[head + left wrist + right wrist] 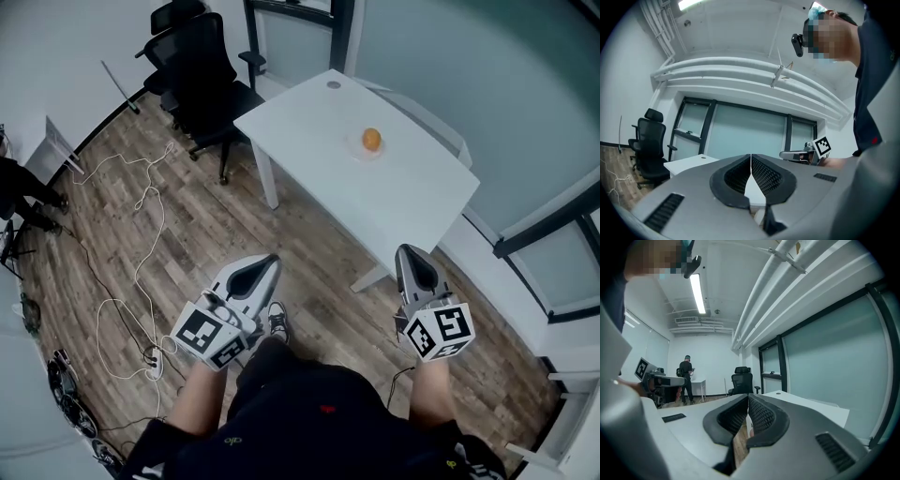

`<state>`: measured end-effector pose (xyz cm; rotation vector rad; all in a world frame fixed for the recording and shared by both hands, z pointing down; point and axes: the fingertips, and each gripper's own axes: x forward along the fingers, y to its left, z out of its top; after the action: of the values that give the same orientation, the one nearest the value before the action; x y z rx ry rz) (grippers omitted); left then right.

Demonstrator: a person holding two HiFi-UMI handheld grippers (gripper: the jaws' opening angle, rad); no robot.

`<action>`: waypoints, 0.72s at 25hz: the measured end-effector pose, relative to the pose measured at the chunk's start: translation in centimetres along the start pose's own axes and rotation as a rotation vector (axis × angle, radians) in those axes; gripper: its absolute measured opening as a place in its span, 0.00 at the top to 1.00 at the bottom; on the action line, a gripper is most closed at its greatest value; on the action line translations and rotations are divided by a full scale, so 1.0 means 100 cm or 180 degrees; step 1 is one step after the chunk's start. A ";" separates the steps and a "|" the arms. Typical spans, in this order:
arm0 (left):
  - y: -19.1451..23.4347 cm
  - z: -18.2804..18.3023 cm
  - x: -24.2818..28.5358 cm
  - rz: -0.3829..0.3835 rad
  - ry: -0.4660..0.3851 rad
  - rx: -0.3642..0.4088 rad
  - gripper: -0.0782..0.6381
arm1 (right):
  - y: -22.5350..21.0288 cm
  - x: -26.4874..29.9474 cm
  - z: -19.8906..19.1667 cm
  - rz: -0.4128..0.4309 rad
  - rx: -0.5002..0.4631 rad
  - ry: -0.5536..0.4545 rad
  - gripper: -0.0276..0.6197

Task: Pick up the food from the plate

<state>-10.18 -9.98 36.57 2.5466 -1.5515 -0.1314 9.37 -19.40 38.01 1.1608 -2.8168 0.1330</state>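
standing by the wall here, the person has both forearms stretched out in front of their waist, 1 tool in each hand, the 2 roughly side by side with a gap between them. the left tool (271, 261) is held about level and angles inward toward the tabletop (309, 111). the right tool (405, 251) points more or less straight ahead with its nose tipped a touch down. each one has its marker cube sitting at the back end, just ahead of the wrist.

both tools are closed up tight. in the left gripper view the 2 black ribbed pads meet at the tip with nothing between them, and the right gripper view shows the same: pads together, nothing held.

the food (372, 139), a small round orange thing, sits on a pale plate (362, 151) toward the far right side of the white tabletop, well beyond both tool tips. neither tool touches the plate or the tabletop.

a black office chair (202, 56) stands at the tabletop's far left end, and white cables (141, 211) snake over the wooden floor (309, 244). in the right gripper view another person (686, 378) stands at the far end of the room.
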 end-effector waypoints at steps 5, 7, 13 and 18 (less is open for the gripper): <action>0.086 0.015 0.021 -0.0122 0.0048 0.0158 0.86 | 0.009 0.085 0.014 -0.0138 -0.0074 0.0042 0.92; 0.119 0.022 0.026 -0.0151 0.0088 0.0205 0.86 | 0.015 0.115 0.022 -0.0181 -0.0097 0.0058 0.92; 0.190 0.041 0.058 -0.0288 0.0140 0.0348 0.86 | 0.018 0.174 0.035 -0.0404 -0.0187 0.0039 0.92; 0.210 0.042 0.092 -0.0452 0.0186 0.0390 0.86 | 0.002 0.195 0.029 -0.0592 -0.0300 0.0191 0.92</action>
<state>-25.01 -27.97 36.30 2.7284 -1.3985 0.0223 -4.69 -33.19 37.45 1.3639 -2.6165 0.0209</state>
